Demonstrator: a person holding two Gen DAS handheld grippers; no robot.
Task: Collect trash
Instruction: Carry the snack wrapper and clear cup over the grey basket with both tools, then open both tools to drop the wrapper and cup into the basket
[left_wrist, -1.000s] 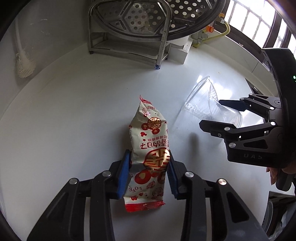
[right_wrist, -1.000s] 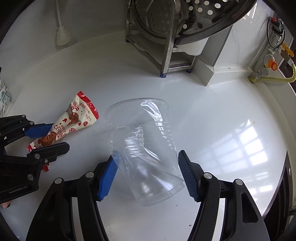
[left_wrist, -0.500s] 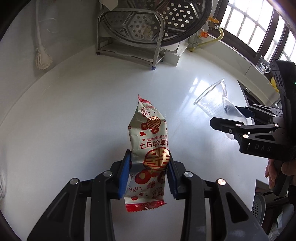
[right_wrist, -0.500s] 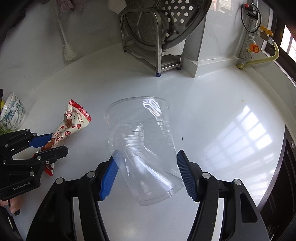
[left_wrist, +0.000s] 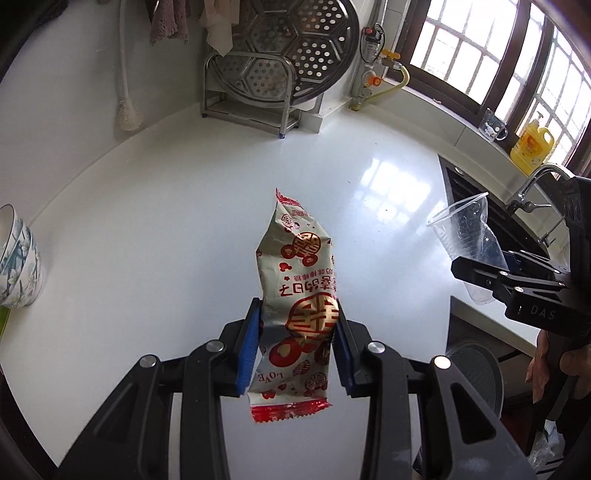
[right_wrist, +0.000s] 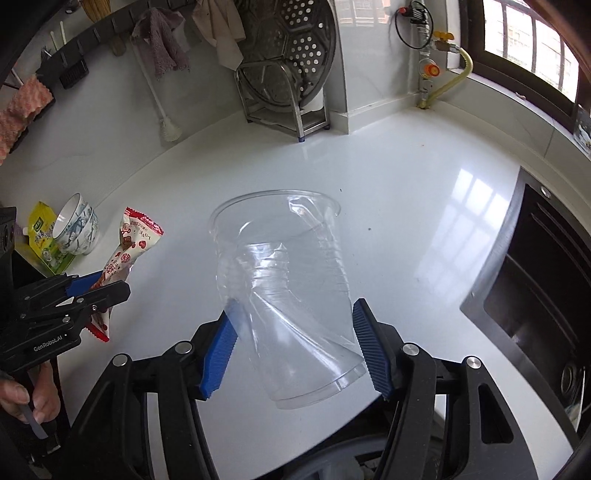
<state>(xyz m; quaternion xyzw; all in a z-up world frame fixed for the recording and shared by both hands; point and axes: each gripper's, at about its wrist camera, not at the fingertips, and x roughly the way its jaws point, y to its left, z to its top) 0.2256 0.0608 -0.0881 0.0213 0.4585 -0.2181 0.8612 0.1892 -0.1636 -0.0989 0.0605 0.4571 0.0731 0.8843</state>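
White glossy counter (left_wrist: 155, 206) fills the middle of both views. Upper centre: metal rack (left_wrist: 255, 92) holding a perforated steamer plate (left_wrist: 295, 44) stands on it. Left edge: stacked patterned bowls (left_wrist: 18, 258), beside a yellow-green packet (right_wrist: 44, 236). A black sink (right_wrist: 546, 295) is set into its right side.

We see a glossy foil-like snack wrapper (left_wrist: 297, 295), creased, between the left claw (left_wrist: 297, 350)'s ribbed blue pads. The right claw (right_wrist: 297, 347), matt black plastic, pinches a clear, crumpled plastic cup (right_wrist: 284, 280) with thin ridges. The white surface (right_wrist: 406, 206) is smooth and mirror-glossy. Behind stands a perforated metal steamer tray (right_wrist: 295, 48); cloth rags (right_wrist: 162, 48) hang nearby.
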